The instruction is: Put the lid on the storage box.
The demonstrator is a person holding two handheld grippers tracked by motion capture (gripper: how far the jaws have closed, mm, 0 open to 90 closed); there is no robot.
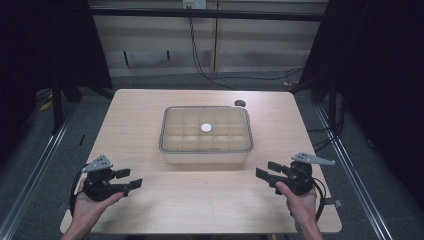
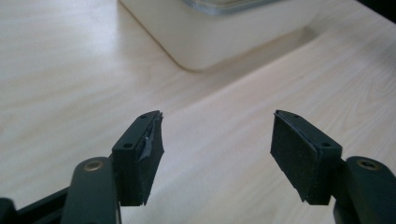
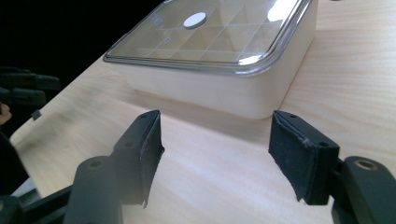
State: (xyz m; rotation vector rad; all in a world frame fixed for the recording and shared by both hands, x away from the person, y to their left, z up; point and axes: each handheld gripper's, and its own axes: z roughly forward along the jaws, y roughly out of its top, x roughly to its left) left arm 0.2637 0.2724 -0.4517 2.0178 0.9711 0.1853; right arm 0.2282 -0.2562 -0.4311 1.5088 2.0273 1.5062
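Near the middle of the table, somewhat toward its far edge, stands the compartment box: a cream, rectangular container divided into a grid of cells. A clear lid with a small white round disc at its centre lies seated on the rim, so the box reads as closed. No cell shows any contents, though glare on the lid hides part of the grid. A small dark round spot sits on the table just beyond the box's far right corner. Toward the near left corner, the left gripper hangs above the table with jaws spread wide and nothing between them; it points at the box's near left corner. Toward the near right corner, the right gripper likewise stands wide and empty, aimed at the box's near right end. Both grippers are well apart from the box. Judged from this arrangement, the work on the box has not begun: approach, contact and any handling of the lid all remain.
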